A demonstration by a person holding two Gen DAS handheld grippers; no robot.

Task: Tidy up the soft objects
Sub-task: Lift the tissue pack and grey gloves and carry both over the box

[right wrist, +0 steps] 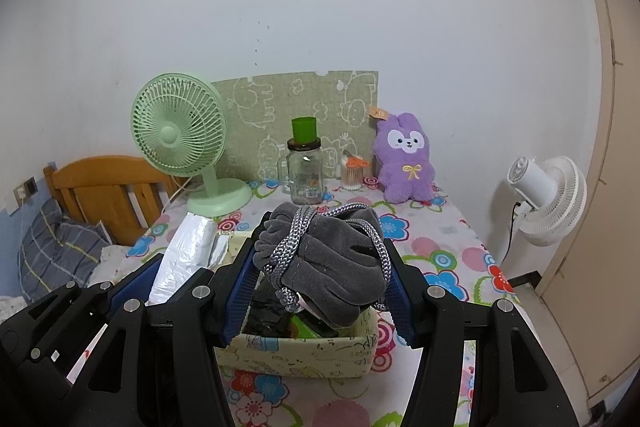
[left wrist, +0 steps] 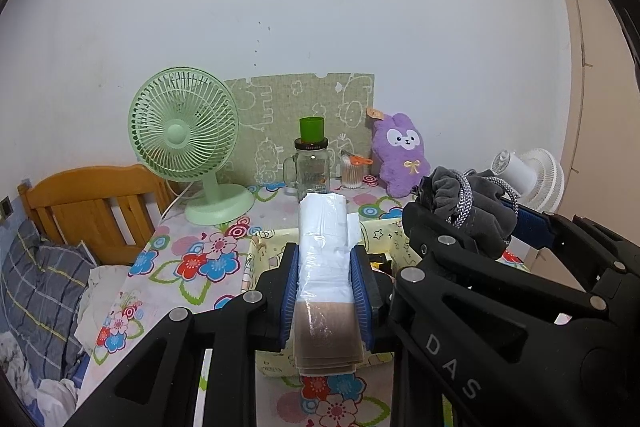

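Observation:
My left gripper (left wrist: pixel 325 259) is shut on a clear-wrapped packet of white and brown folded items (left wrist: pixel 324 251) and holds it above the pale yellow fabric bin (left wrist: pixel 256 247); the packet also shows in the right wrist view (right wrist: pixel 184 255). My right gripper (right wrist: pixel 320 259) is shut on a grey drawstring pouch (right wrist: pixel 332 267) with a silver cord, held over the same bin (right wrist: pixel 304 351). The pouch shows in the left wrist view (left wrist: pixel 468 207) to the right of the packet. Dark items lie inside the bin. A purple plush rabbit (right wrist: pixel 406 157) sits at the table's back.
On the floral tablecloth (right wrist: pixel 440 251) stand a green fan (right wrist: pixel 180 143), a glass jar with green cup (right wrist: pixel 304 167) and a cotton swab holder (right wrist: pixel 352 173). A wooden bed headboard (right wrist: pixel 100 191) and bedding lie left. A white fan (right wrist: pixel 548 195) stands right.

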